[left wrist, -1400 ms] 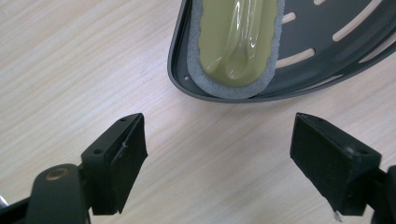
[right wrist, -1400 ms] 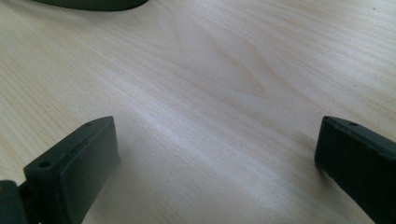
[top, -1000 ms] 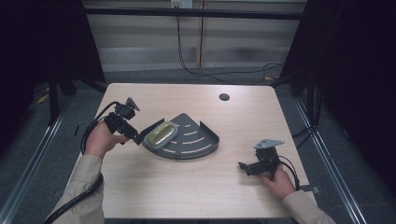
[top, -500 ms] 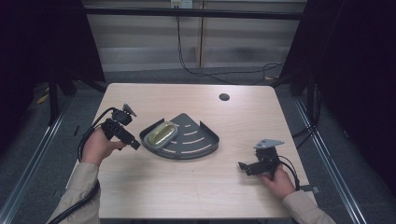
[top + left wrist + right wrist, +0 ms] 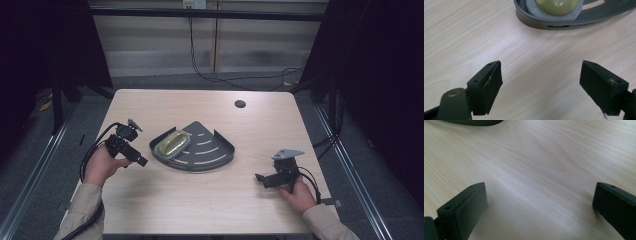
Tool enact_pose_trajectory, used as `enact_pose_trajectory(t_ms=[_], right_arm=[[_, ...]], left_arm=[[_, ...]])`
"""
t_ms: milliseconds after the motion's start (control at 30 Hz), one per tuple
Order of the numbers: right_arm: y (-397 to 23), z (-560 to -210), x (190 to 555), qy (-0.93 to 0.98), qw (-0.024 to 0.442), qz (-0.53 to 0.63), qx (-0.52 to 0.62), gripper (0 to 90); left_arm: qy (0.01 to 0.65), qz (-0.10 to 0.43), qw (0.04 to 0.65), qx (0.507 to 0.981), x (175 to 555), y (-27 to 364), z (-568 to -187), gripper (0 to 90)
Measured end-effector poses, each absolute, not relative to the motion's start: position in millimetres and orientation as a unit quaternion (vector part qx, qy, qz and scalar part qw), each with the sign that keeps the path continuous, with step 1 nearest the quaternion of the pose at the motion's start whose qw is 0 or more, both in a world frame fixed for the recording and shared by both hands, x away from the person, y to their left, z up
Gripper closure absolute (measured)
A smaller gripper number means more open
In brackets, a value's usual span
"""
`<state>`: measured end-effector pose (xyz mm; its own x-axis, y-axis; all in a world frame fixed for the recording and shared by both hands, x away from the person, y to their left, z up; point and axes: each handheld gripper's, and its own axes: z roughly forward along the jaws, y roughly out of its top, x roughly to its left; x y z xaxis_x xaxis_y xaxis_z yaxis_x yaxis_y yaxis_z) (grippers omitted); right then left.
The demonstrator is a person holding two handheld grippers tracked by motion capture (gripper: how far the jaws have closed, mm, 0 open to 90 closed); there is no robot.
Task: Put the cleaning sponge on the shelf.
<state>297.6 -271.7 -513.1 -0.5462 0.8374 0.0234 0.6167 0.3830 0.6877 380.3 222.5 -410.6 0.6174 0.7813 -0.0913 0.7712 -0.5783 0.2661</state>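
Currently left gripper (image 5: 141, 162) is held wide, empty, beside the tray (image 5: 220, 159) (soap (image 5: 172, 142) inside). Right gripper (image 5: 259, 178) is spread too.

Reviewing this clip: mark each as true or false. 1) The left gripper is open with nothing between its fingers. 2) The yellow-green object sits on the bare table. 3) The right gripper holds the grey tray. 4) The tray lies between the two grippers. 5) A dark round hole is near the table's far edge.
1) True: the left gripper is open over bare table.
2) False: the yellow-green object rests on a grey pad inside the tray.
3) False: the right gripper is open, apart from the tray.
4) True.
5) True: the hole is there.
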Motion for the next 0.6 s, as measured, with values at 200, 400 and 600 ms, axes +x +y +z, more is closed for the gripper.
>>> enact_pose_trajectory(t_ms=[200,400,600], right_arm=[[-271.7,-513.1,297.6,0.815,0.167,0.331,0.446,0.0],[-271.7,-513.1,297.6,0.815,0.167,0.331,0.446,0.0],[-271.7,-513.1,297.6,0.815,0.167,0.331,0.446,0.0]], left_arm=[[0.439,0.015,0.145,0.887,375.2,228.1,-416.6,18.1],[0.439,0.015,0.149,0.886,372.3,232.2,-420.8,18.0],[0.445,0.012,0.159,0.881,366.9,240.0,-427.5,18.0]])
